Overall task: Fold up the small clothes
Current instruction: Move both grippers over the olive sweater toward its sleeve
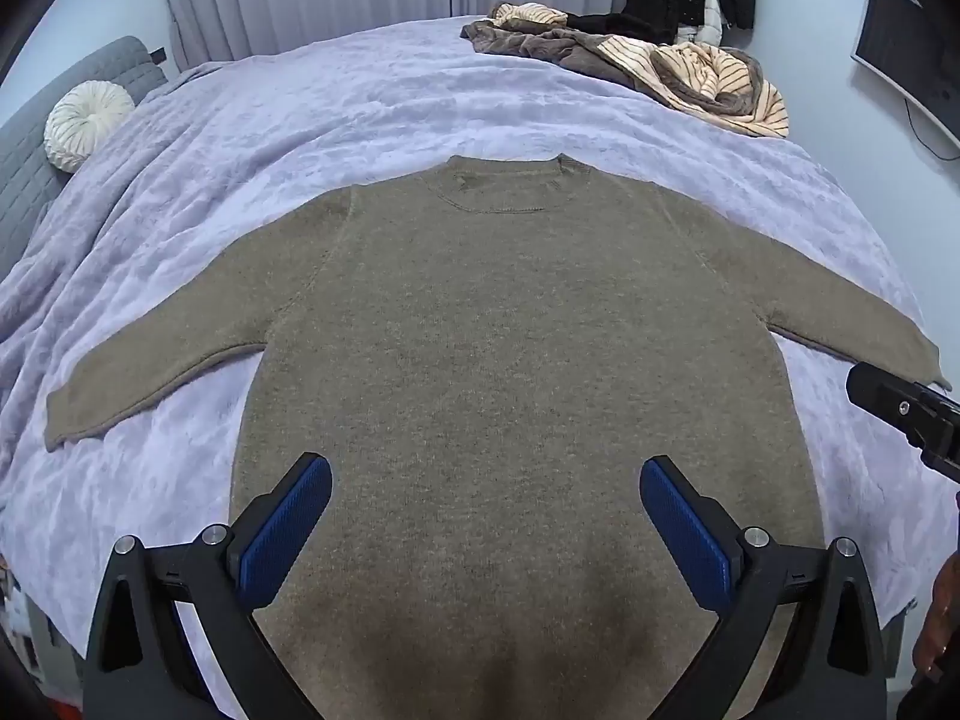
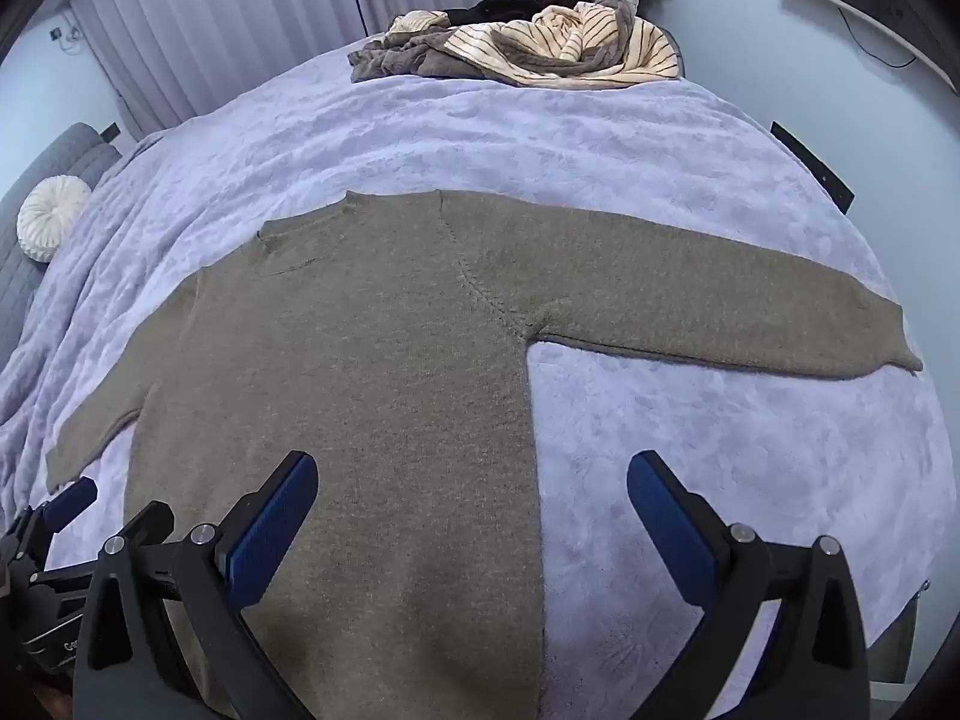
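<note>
A small brown knit sweater point(image 1: 504, 324) lies flat on the lavender blanket point(image 1: 372, 102), collar away from me, both sleeves spread out to the sides. My left gripper point(image 1: 486, 480) is open and empty, hovering over the sweater's lower middle. My right gripper point(image 2: 474, 474) is open and empty over the sweater's point(image 2: 336, 372) right side edge, with its right finger over bare blanket point(image 2: 720, 456). The right sleeve point(image 2: 720, 312) stretches out to the right. The right gripper's tip shows at the right edge of the left wrist view point(image 1: 900, 408).
A pile of striped and brown clothes point(image 1: 660, 66) lies at the bed's far right corner. A round white cushion point(image 1: 87, 123) rests by the grey headboard at the left. Curtains hang behind, and a monitor point(image 1: 912, 54) is on the right wall.
</note>
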A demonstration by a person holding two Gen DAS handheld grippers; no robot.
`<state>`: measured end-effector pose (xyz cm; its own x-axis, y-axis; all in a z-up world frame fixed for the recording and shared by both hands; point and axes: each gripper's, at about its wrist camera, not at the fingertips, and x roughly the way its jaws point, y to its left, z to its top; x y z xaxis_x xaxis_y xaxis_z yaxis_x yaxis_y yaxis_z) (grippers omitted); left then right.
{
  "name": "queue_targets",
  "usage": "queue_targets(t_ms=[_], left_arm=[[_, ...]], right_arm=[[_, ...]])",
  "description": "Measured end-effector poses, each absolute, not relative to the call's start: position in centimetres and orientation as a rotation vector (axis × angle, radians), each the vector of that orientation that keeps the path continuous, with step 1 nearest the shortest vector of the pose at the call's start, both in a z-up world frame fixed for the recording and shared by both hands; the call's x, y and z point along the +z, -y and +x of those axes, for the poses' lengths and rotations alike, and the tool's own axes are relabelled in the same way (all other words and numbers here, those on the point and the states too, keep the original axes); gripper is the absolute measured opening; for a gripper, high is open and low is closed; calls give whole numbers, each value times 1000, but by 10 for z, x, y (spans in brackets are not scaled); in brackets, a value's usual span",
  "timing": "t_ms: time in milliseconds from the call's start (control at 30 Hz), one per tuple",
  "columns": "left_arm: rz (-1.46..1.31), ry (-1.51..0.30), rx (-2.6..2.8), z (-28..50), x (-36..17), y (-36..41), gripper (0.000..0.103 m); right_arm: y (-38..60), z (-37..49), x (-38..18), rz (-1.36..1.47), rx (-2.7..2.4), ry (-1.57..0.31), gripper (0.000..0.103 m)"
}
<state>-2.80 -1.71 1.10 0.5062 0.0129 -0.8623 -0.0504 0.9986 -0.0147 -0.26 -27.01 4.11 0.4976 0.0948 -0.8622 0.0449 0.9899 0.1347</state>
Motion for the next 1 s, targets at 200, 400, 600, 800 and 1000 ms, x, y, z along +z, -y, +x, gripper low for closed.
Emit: queue_targets(t_ms=[200, 400, 600, 800, 1000], left_arm=[[-74, -1023, 61, -41, 12, 14, 103], [-79, -1031, 70, -47, 6, 13, 103], [-101, -1032, 98, -50, 1, 2, 103], [-110, -1010, 131, -49, 5, -11, 103], [-122, -1008, 133, -46, 5, -16, 103]], right_arm=[[268, -15, 36, 135, 20, -1053, 103], [267, -19, 29, 108, 6, -1062, 103], [251, -22, 29, 73, 32, -1056, 103], [233, -18, 32, 48, 65, -1038, 103], [228, -16, 32, 42, 76, -1042, 103]])
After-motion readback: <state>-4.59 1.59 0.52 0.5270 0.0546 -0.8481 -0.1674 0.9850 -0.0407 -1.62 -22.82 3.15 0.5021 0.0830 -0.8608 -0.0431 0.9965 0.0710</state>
